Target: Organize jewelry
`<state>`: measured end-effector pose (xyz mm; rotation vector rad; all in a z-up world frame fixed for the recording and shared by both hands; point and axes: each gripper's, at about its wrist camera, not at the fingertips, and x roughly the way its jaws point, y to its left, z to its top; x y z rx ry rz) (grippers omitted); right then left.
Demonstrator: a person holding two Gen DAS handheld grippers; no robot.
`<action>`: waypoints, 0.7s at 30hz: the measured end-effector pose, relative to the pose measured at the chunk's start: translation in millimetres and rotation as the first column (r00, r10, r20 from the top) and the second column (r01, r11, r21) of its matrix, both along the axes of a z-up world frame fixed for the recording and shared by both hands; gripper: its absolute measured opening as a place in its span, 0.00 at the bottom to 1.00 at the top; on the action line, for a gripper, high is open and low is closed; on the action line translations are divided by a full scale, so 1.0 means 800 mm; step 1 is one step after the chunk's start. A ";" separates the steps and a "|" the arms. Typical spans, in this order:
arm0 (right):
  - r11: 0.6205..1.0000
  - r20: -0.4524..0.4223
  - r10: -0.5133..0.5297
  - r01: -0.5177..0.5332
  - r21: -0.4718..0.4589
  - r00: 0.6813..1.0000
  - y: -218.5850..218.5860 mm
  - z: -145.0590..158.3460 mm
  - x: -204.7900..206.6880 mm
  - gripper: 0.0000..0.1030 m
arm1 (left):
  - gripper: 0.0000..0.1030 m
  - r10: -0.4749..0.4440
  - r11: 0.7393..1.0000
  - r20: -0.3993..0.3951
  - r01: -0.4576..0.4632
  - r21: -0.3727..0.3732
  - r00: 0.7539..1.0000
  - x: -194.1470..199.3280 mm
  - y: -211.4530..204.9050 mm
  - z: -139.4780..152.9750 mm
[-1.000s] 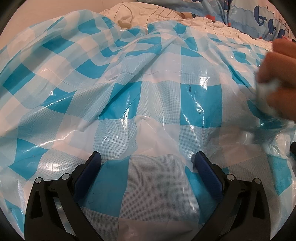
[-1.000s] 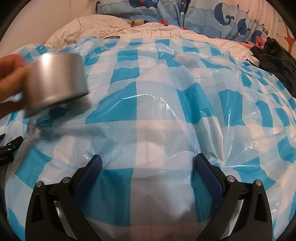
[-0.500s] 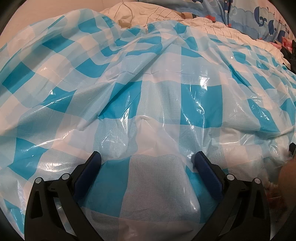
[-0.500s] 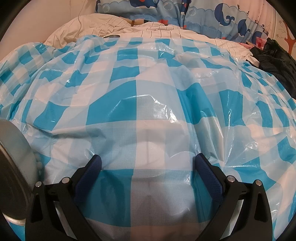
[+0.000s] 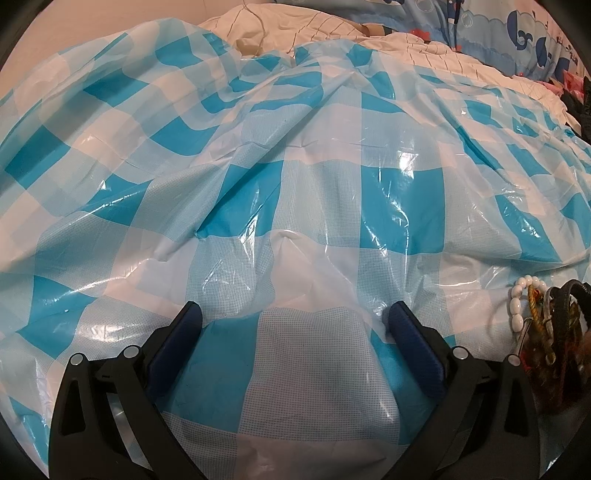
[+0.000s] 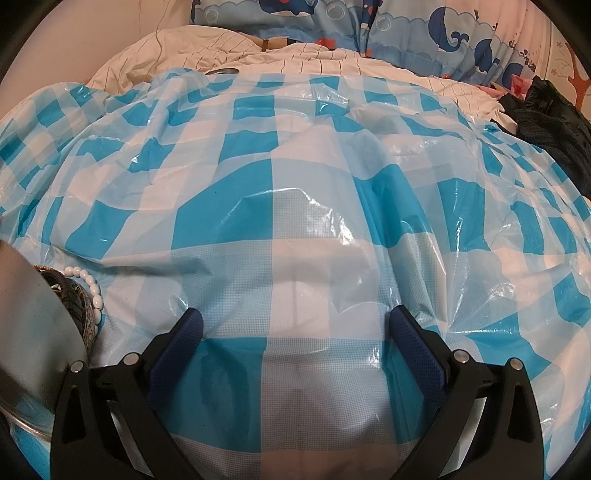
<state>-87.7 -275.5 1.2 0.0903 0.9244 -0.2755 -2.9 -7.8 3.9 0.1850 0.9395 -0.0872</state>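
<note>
A pile of jewelry lies on the blue-and-white checked plastic sheet (image 5: 295, 206). In the left wrist view a white bead bracelet (image 5: 517, 302) and dark and gold bands (image 5: 554, 325) sit at the right edge, just right of my left gripper (image 5: 295, 325), which stands open and empty. In the right wrist view the same white bead bracelet (image 6: 90, 288) and a dark patterned bangle (image 6: 79, 314) spill out beside a tilted silver metal tin (image 6: 33, 339) at the far left. My right gripper (image 6: 295, 328) is open over the sheet (image 6: 295, 184) with nothing between its fingers.
The sheet covers a bed with a striped white quilt (image 6: 258, 51) and a whale-print blue pillow (image 6: 406, 26) at the back. Dark clothing (image 6: 546, 118) lies at the far right. A small metal lid (image 6: 221, 71) rests at the sheet's far edge.
A hand carried the silver tin down from the air to the sheet between the grippers and tipped it; the jewelry now lies spilled out. The hand has left view. Both grippers stayed still.
</note>
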 end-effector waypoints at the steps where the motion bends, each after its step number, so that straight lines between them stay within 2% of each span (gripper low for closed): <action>1: 1.000 -0.001 -0.001 0.001 -0.002 1.000 0.000 0.000 0.001 0.94 | 0.94 0.000 1.000 0.000 0.000 0.000 1.000 0.001 0.001 -0.001; 21: 1.000 -0.006 -0.002 0.002 -0.005 1.000 0.000 -0.002 0.001 0.94 | 0.94 0.000 1.000 -0.001 0.000 0.000 1.000 0.000 0.000 0.000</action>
